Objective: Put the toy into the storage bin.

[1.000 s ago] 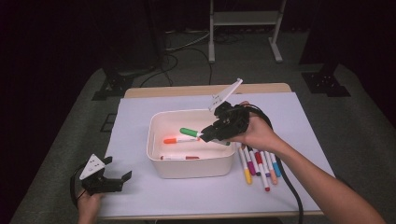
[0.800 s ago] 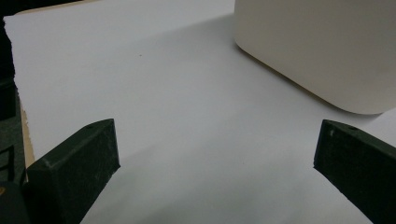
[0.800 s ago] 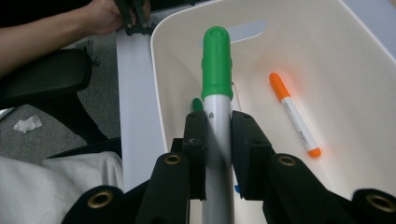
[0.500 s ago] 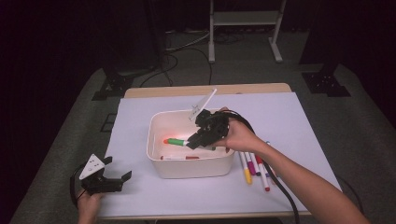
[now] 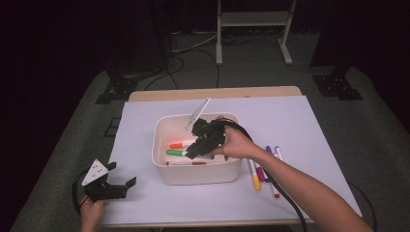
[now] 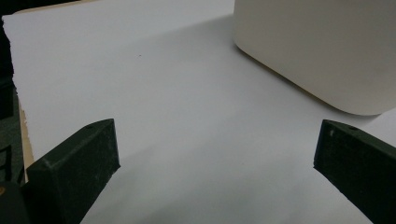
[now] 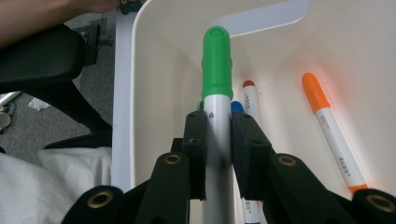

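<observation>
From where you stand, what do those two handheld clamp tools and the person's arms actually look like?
Both are black. The left gripper carries a grey three-cornered plate with small dark dots on top, and its two jaws are blocky with a grainy surface. The right gripper has black linkage arms with brass-coloured rivets, a pale plate on top, and a thick black cable trailing back along the forearm. Both forearms are bare, no sleeves.

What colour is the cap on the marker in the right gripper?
Green cap on a white-barrelled marker, clearest in the right gripper view.
</observation>
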{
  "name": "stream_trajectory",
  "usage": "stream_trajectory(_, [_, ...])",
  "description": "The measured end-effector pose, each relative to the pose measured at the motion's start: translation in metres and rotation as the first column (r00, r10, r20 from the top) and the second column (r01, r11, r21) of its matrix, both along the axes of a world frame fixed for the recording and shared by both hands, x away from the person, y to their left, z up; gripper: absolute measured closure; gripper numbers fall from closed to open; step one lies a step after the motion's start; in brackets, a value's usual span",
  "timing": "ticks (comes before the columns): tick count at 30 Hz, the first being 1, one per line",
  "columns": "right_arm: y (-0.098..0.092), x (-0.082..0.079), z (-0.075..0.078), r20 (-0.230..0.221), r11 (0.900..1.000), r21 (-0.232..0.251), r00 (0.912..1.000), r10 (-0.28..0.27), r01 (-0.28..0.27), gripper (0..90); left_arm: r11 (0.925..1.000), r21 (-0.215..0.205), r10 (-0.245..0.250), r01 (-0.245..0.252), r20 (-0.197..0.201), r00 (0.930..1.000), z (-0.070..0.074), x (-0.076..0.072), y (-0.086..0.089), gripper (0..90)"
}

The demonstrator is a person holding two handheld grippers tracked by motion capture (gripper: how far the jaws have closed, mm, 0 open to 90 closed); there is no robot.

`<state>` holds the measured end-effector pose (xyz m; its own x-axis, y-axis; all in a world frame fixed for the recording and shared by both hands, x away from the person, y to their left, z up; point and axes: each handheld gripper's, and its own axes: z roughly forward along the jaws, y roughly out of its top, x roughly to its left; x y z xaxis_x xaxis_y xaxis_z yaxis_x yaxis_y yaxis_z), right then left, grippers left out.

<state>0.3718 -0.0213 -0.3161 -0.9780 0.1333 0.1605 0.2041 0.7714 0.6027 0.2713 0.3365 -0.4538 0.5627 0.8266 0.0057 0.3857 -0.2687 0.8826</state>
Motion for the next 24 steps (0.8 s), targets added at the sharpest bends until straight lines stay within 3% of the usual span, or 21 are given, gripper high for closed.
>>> stream_trajectory(9, [0.014, 0.002, -0.015, -0.018, 0.999, -0.031, 0.9996, 0.021, -0.022, 75.6, 1.0000, -0.005, 0.001, -0.001, 0.003, 1.0000, 0.000, 0.000, 0.000, 0.0])
stream_trajectory(24, [0.022, 0.003, -0.024, -0.011, 0.997, -0.064, 0.9994, 0.033, -0.034, 75.6, 1.0000, -0.008, 0.001, -0.001, 0.002, 1.0000, 0.000, 0.000, 0.000, 0.0])
